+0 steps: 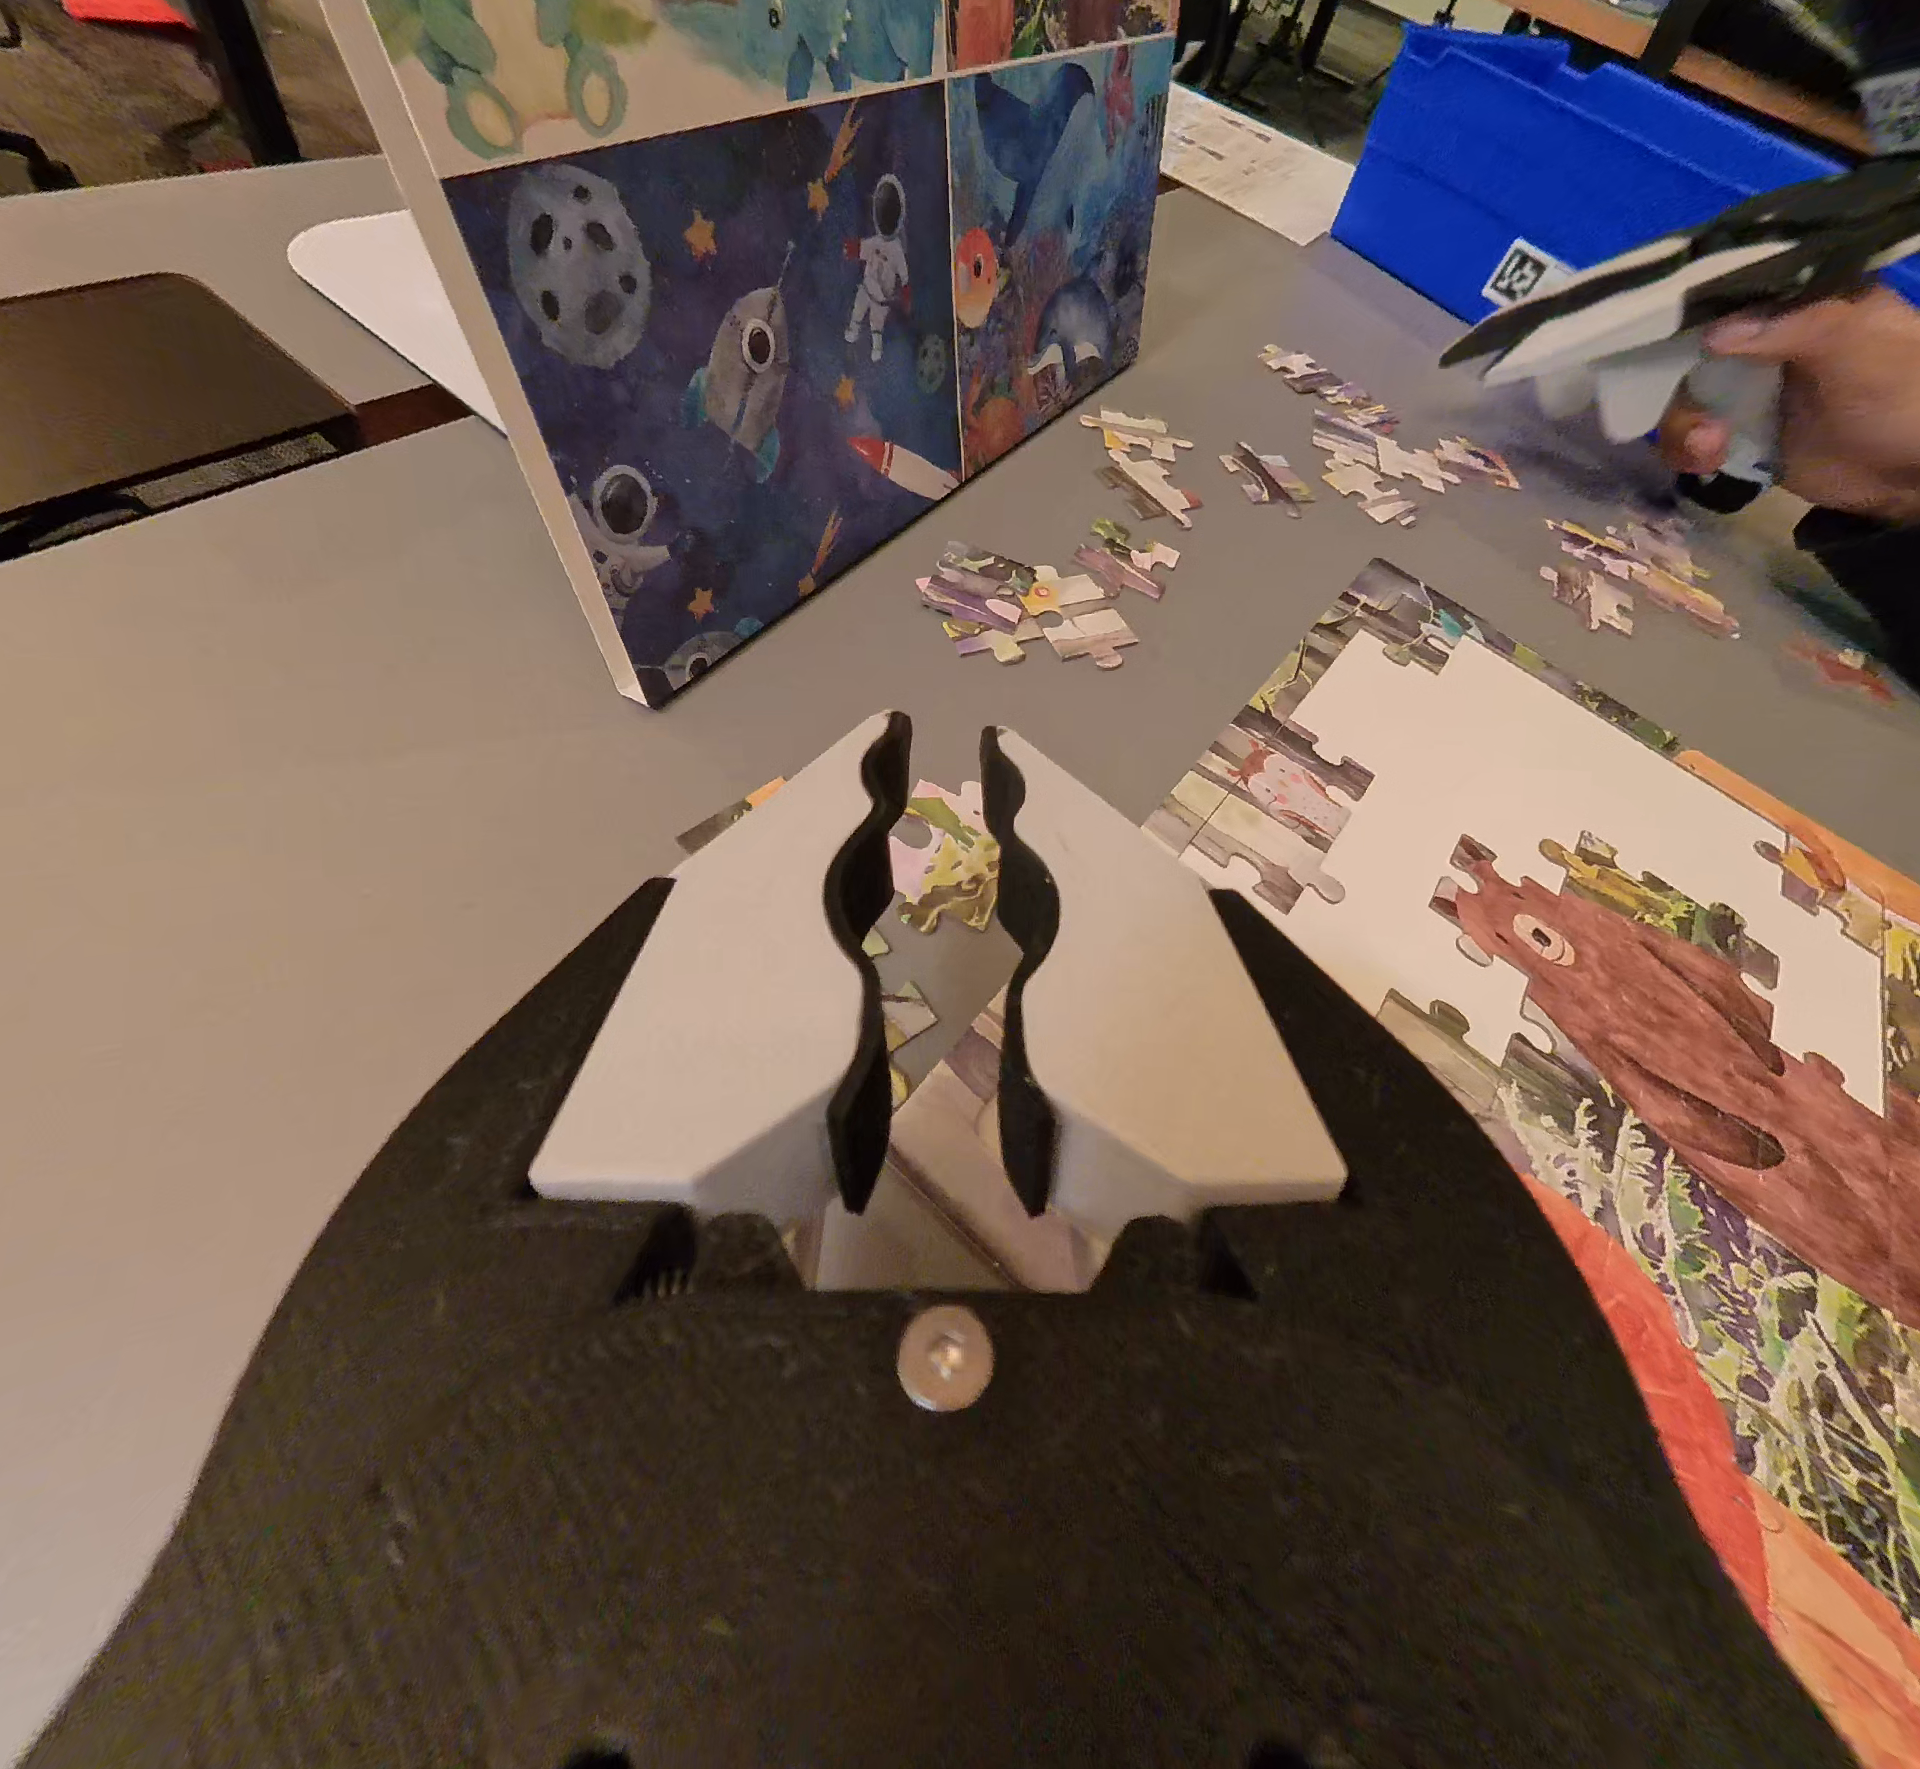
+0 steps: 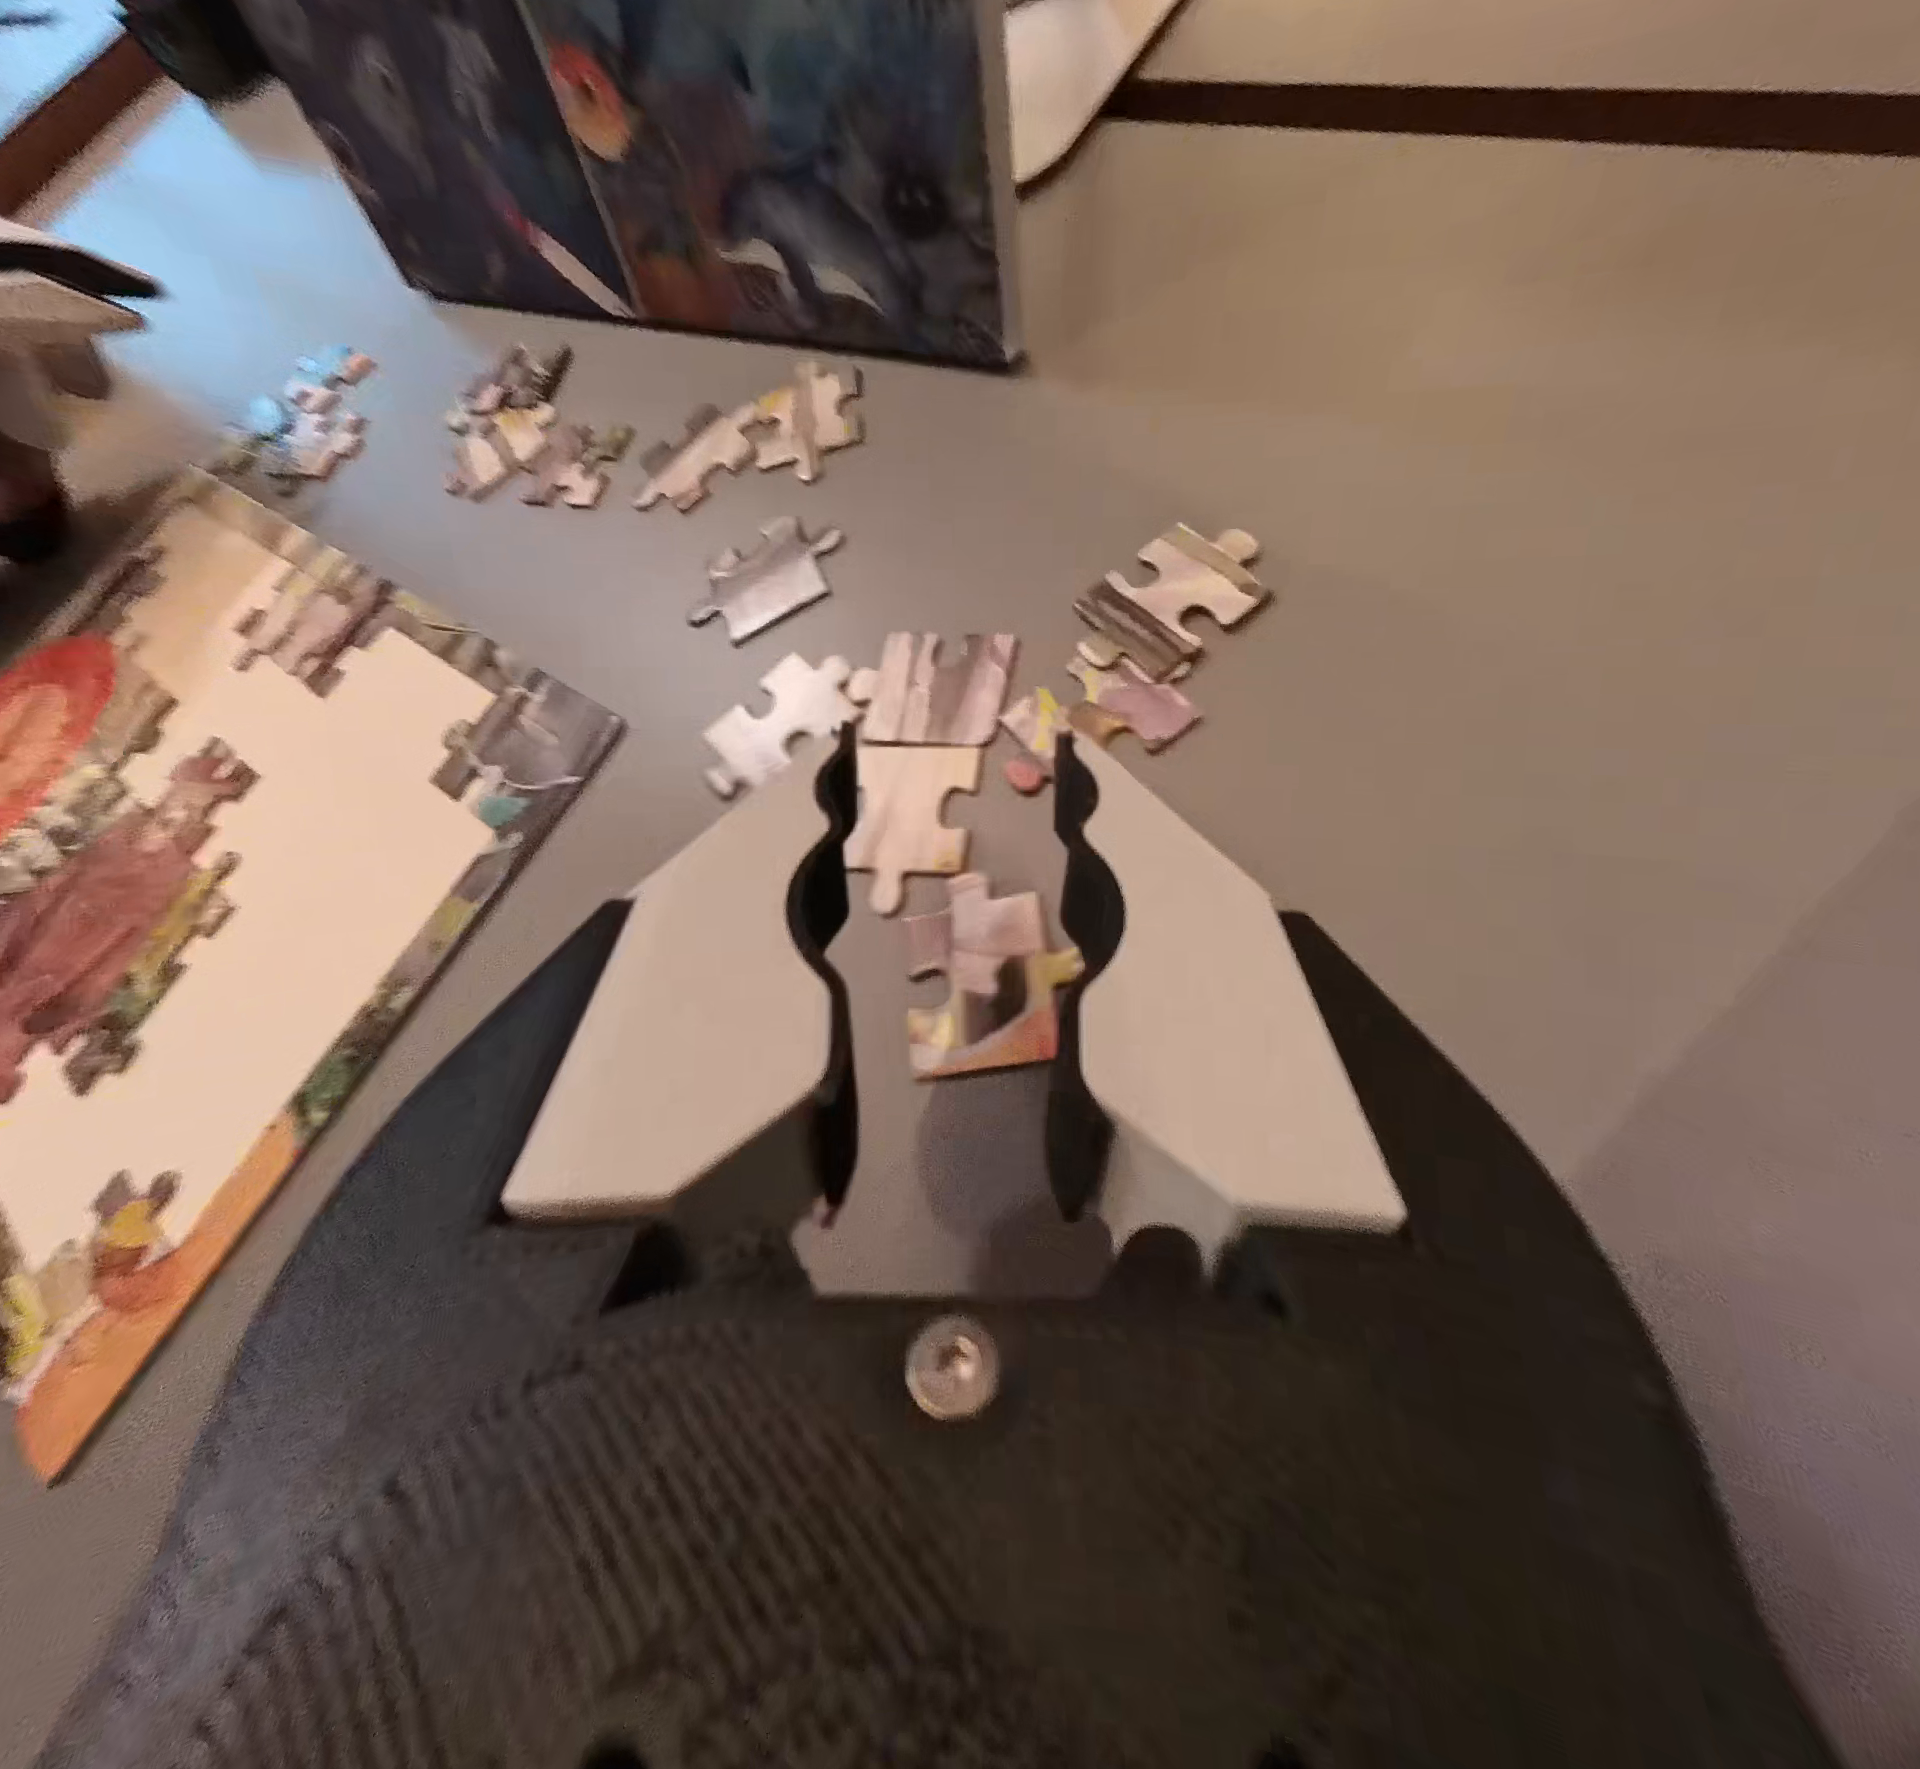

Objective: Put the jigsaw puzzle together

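Right wrist view: right claw (image 2: 954,751) parted, empty, above loose puzzle pieces (image 2: 914,820).

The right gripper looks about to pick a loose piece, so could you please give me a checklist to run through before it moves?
1. Right gripper open and empty: ok.
2. Pale piece lies flat between its fingers: ok.
3. That piece is free of neighbours: not ok, its top edge meets the striped piece.
4. Open slots left in the puzzle board: ok, much bare backing shows.
5. Left gripper clear of the right: ok, it is over by the picture box.
6. Where the pale piece fits: cannot tell.
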Tool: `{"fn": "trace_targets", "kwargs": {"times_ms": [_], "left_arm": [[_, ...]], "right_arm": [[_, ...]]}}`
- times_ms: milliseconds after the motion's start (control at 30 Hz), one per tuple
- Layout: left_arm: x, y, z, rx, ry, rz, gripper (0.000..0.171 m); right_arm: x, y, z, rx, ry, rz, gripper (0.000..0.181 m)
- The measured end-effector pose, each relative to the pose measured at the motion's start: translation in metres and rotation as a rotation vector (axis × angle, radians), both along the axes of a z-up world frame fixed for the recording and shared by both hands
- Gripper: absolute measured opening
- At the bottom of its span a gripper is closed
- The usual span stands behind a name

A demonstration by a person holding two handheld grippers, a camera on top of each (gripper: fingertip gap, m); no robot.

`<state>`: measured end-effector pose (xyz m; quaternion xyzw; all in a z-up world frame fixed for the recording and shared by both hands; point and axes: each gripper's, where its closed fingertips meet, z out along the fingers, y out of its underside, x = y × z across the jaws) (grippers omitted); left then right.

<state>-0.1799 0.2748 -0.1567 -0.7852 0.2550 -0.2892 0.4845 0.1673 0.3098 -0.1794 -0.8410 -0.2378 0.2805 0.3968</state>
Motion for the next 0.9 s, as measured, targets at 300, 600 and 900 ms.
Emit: {"fn": "trace_targets", "kwargs": {"times_ms": [300,600,900], "left_arm": [[-0.002,0.001,0.008,0.053,-0.013,0.014,0.003],[0.000,0.001,0.007,0.045,-0.011,0.009,0.004],[0.000,0.001,0.006,0.032,-0.020,0.006,0.006]], "right_arm": [[0.008,0.018,-0.031,0.004,-0.231,-0.010,0.022],[0.015,0.016,-0.026,0.078,-0.302,-0.018,0.000],[0.015,0.017,-0.026,0.085,-0.301,-0.030,0.006]]}}
